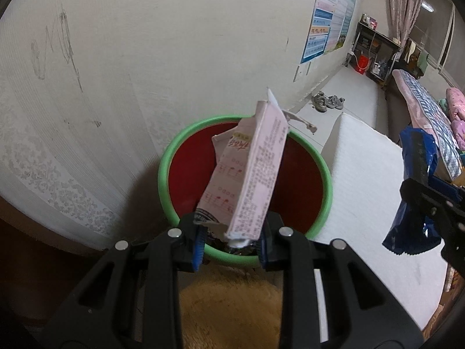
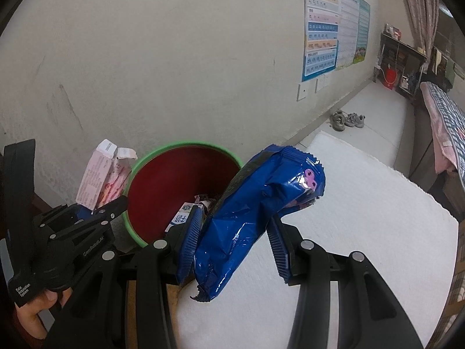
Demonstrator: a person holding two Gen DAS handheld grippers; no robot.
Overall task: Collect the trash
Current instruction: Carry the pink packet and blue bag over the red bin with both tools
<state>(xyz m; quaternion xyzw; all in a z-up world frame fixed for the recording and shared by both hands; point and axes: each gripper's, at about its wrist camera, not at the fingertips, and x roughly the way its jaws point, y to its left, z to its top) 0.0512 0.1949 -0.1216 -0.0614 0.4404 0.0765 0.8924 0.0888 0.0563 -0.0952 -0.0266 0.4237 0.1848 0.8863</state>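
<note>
The left gripper (image 1: 229, 241), clamped on the pink carton (image 1: 250, 174), hangs directly over the bin (image 1: 165, 171) at frame centre. The right gripper (image 2: 232, 244), closed on the blue wrapper (image 2: 250, 212), sits lower right of it, beside the rim.

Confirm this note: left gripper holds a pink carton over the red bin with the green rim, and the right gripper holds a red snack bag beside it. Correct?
One detail is wrong: the snack bag in the right gripper is blue, not red, as the right wrist view shows. The rest stands: the left gripper holds the pink carton over the red bin with the green rim.
</note>
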